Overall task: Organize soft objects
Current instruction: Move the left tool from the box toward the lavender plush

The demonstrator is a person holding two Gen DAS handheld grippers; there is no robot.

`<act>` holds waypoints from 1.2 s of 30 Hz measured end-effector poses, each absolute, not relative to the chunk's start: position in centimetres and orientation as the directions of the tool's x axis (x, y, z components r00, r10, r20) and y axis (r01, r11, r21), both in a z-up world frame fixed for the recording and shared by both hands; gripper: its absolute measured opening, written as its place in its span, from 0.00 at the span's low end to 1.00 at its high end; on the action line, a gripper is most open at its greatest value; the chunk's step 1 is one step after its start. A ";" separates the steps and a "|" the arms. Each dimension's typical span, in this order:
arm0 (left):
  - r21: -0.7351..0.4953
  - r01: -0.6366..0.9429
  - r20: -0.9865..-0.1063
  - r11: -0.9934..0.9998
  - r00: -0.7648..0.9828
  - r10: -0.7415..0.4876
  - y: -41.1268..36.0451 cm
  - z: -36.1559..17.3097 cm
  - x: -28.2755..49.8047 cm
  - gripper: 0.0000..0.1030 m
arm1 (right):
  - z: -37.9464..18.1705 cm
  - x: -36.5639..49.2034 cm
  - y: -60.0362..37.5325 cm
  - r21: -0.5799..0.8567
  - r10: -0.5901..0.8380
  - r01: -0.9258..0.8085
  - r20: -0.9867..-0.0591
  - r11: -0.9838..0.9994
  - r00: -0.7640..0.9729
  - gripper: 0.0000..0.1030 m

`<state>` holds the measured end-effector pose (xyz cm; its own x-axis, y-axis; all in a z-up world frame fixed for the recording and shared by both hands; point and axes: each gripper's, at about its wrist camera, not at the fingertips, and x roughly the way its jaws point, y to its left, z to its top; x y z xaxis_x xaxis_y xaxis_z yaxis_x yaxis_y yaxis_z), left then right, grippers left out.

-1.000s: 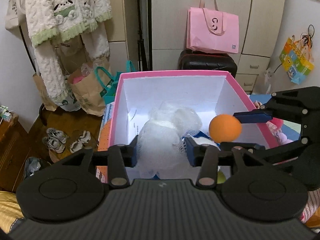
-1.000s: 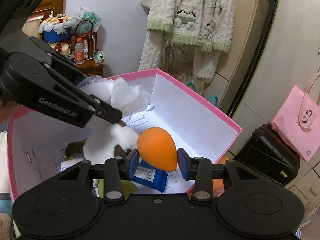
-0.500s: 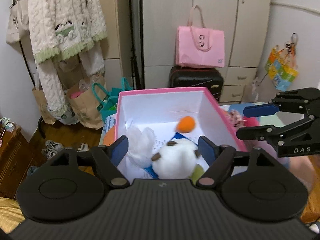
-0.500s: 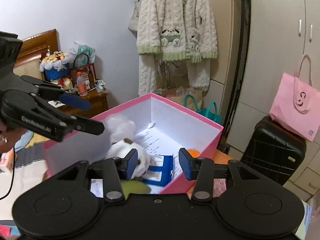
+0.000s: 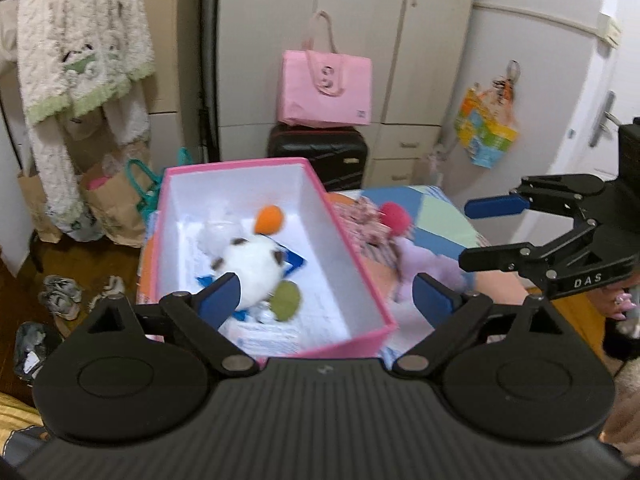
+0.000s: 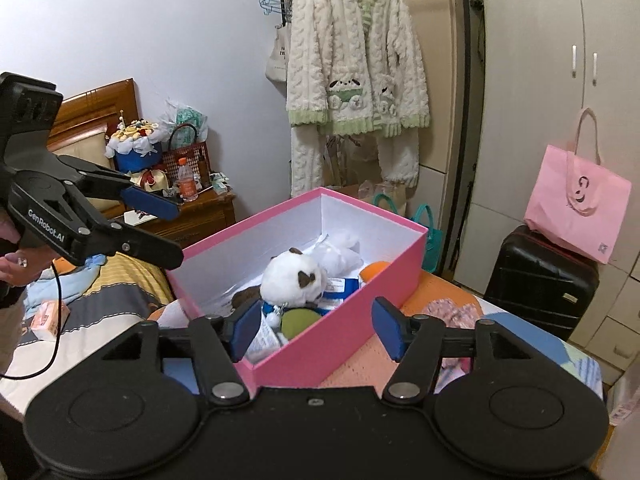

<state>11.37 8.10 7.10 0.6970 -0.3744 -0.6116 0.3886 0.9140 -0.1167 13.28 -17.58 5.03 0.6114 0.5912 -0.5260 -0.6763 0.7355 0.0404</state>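
Left wrist view, room: a wardrobe filled the back wall, with a black suitcase before it and a pink tote bag on top of the suitcase.
Hanging robe: a fluffy white robe with green trim hung on the wall behind the box.
Bed: a patchwork cover lay to the right of the box, with a floral cloth and a pink pom-pom on it, just beside the box wall.
Pink box: the open pink box with white inner walls stood on the bed, between the two grippers.
Left gripper: the left gripper hung above the near end of the box, its jaws spread wide after just opening, nothing pinched between the blue pads.
Right gripper: the right gripper sat over the near corner of the box, its jaws parted, having just been opening, and gripped nothing; only the box corner showed between them.
White plush toy: a white plush with brown ears lay inside the box near its middle.
White netted bundle: it lay in the box just behind the plush.
Blue packets: they lay flat on the box floor, partly under the plush.
Orange sponge: an orange egg-shaped sponge rested in the box towards the far end, against the right wall.
Green sponge: a green one lay at the near end, touching the plush.
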 end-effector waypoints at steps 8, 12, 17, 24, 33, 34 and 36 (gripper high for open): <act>-0.079 0.475 -0.618 0.877 0.667 -0.417 4.2 6.9 8.5 0.93 | 4.6 9.9 -20.6 0.014 0.572 -0.659 -0.510 0.752 0.642 0.78; -0.061 0.519 -0.633 0.853 0.640 -0.435 2.0 6.0 8.3 0.94 | 3.4 8.7 -21.8 -0.002 0.574 -0.680 -0.533 0.734 0.622 0.79; -0.103 0.570 -0.657 0.815 0.576 -0.486 -0.7 4.5 9.1 0.94 | 1.4 7.9 -22.9 -0.027 0.561 -0.682 -0.546 0.731 0.622 0.83; -0.139 0.636 -0.667 0.759 0.507 -0.546 -4.7 2.5 10.5 0.94 | -1.7 8.0 -25.1 -0.032 0.552 -0.675 -0.549 0.737 0.628 0.83; -0.122 0.648 -0.669 0.752 0.505 -0.545 -9.2 -0.9 12.5 0.94 | -6.1 10.6 -27.3 -0.041 0.541 -0.651 -0.519 0.758 0.662 0.83; -0.118 0.640 -0.668 0.759 0.514 -0.538 -9.5 -1.3 12.8 0.94 | -6.6 10.9 -27.5 -0.040 0.538 -0.647 -0.517 0.762 0.666 0.83; -0.114 0.622 -0.669 0.775 0.529 -0.522 -10.0 -2.1 13.6 0.94 | -7.6 11.8 -27.7 -0.052 0.519 -0.629 -0.515 0.776 0.682 0.83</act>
